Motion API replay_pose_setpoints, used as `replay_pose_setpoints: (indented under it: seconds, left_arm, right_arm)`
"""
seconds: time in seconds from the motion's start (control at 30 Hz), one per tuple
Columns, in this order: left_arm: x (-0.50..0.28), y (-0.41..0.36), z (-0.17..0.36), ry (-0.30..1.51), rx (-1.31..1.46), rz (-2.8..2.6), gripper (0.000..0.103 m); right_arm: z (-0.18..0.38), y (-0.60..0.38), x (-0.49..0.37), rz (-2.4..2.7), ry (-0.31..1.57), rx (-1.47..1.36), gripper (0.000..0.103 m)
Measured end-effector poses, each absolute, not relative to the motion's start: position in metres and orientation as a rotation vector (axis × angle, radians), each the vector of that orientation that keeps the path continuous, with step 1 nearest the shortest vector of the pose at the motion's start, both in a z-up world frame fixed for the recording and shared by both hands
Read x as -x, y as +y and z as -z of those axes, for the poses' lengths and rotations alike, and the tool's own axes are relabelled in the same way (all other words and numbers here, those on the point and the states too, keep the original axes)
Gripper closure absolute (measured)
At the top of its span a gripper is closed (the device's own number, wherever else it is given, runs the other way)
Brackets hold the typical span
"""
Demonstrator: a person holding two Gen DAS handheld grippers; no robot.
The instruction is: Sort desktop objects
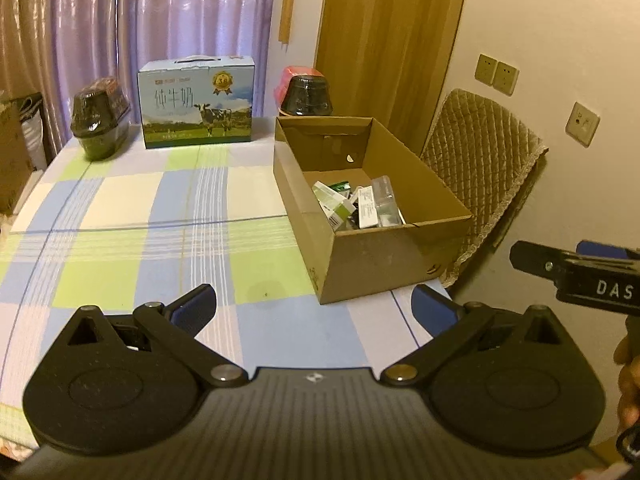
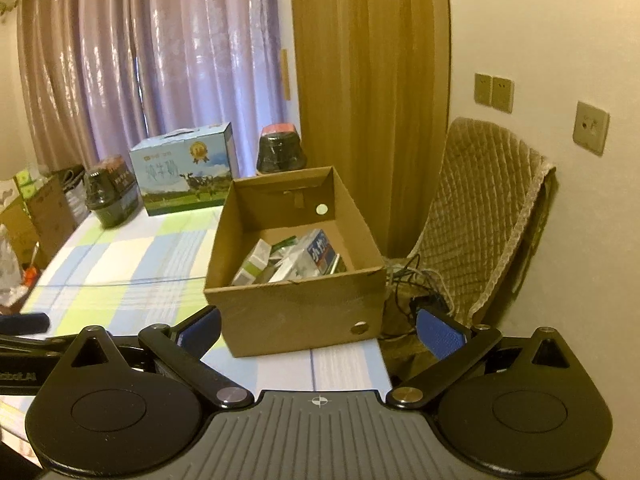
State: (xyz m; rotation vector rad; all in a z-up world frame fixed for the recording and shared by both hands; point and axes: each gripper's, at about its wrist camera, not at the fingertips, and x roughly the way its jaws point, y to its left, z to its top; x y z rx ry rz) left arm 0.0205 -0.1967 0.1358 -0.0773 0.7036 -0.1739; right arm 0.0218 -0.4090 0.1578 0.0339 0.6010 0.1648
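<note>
While the checked worktop point(image 1: 168, 248) looks bare at frame centre, cardboard box point(image 1: 384, 256) at right centre already holds the small packets point(image 1: 356, 204). Left tool point(image 1: 314, 304) and right tool point(image 2: 318, 326) both spread, empty. Judgement: sorting near complete; scan edges before retracting.

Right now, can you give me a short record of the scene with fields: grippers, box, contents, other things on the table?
left gripper: open, holding nothing, above the table
right gripper: open, holding nothing, facing the box
box: open cardboard box at the table's right edge
contents: several small packages lying loose inside
table: checked cloth, blue, green and white
far end: milk carton between two dark wrapped containers
</note>
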Motion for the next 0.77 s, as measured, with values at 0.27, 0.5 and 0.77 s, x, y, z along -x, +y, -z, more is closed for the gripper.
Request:
replay_pose_setpoints:
  seconds: [0.27, 0.5, 0.77]
  left_arm:
    - [-0.01, -0.198, -0.138, 0.703, 0.086, 0.185, 0.001]
    - [-0.009, -0.201, -0.141, 0.693, 0.081, 0.189, 0.001]
    - [-0.006, -0.201, -0.143, 0.67, 0.081, 0.193, 0.001]
  right_arm:
    - [-0.162, -0.41, -0.002, -0.175, 0.601, -0.056, 0.002]
    - [-0.158, -0.412, 0.005, -0.167, 0.612, -0.069, 0.002]
    - [-0.155, -0.41, 0.007, -0.163, 0.608, -0.056, 0.002]
